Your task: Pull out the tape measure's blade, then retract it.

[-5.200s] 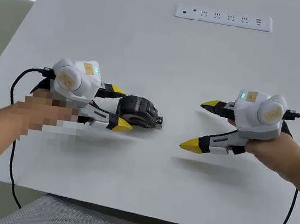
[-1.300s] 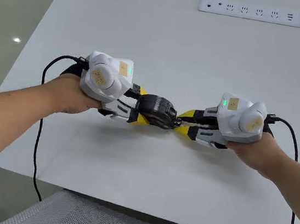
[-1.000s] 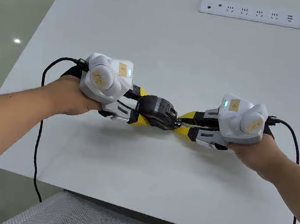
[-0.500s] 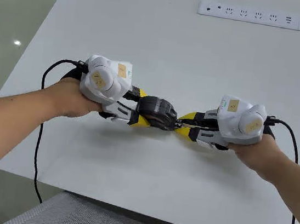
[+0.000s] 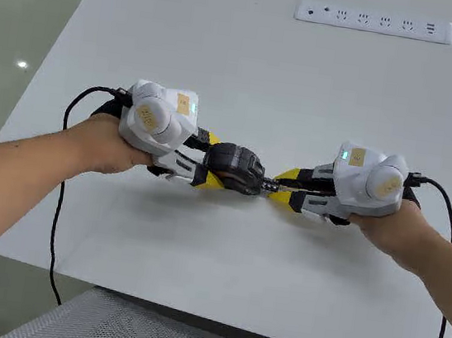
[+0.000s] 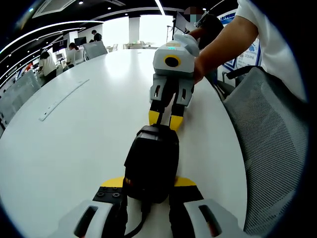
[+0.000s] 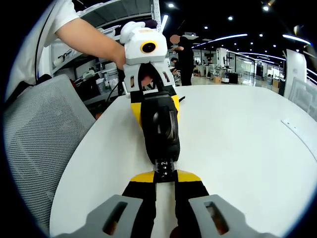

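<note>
Gripping the black rubber-cased tape measure (image 5: 236, 169) near the front edge of the white surface (image 5: 222, 68), fingers of the left gripper (image 5: 213, 161) clamp its body; the right gripper (image 5: 283, 188) pinches the blade tip (image 5: 267, 185). Best pull straight, level, without twisting.

Back of the tape measure (image 5: 234, 168) case is covered by the left gripper (image 5: 211, 160) jaws clamped on it. The blade (image 7: 164, 167) end disappears between the pinched tips of the right gripper (image 7: 166, 176), hook unseen, print mostly too small to read. Cable (image 5: 446, 273) behind the right claw runs off the bottom edge; power strip (image 5: 374, 21) far ahead of both claws, socket detail too small.
</note>
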The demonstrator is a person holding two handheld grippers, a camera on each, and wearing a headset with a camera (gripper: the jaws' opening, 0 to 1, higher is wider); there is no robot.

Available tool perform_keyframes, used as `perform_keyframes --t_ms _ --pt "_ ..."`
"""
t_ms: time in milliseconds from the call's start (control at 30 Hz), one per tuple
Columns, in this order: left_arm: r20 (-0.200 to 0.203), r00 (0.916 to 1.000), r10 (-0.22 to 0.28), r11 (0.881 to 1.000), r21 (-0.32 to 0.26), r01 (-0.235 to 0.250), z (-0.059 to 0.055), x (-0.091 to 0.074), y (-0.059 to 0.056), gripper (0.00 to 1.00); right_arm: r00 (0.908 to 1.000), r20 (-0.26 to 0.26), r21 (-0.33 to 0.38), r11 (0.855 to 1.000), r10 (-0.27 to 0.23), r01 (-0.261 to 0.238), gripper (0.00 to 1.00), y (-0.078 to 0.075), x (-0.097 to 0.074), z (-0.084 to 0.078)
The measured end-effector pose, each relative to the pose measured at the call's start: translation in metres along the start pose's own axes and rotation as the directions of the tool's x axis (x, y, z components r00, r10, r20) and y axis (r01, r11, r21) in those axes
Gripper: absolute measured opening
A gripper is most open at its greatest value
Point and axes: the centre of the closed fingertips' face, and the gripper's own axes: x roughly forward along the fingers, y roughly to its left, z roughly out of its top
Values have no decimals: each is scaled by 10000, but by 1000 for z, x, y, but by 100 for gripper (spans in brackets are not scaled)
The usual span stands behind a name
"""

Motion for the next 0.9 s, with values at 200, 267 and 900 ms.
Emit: perform_keyframes --t_ms 200,267,900 --pt "34 10000 24 10000 -43 -24 0 0 1 28 10000 -76 -19 10000 -24 24 8 -2 -5 -3" --pt "19 10000 12 10000 -20 -12 0 0 1 28 9999 -103 -51 10000 -28 28 8 -2 -7 -3" --pt "27 10000 -7 10000 -12 7 2 1 -1 28 9994 -298 -119 9998 -173 169 8 -4 -28 -13"
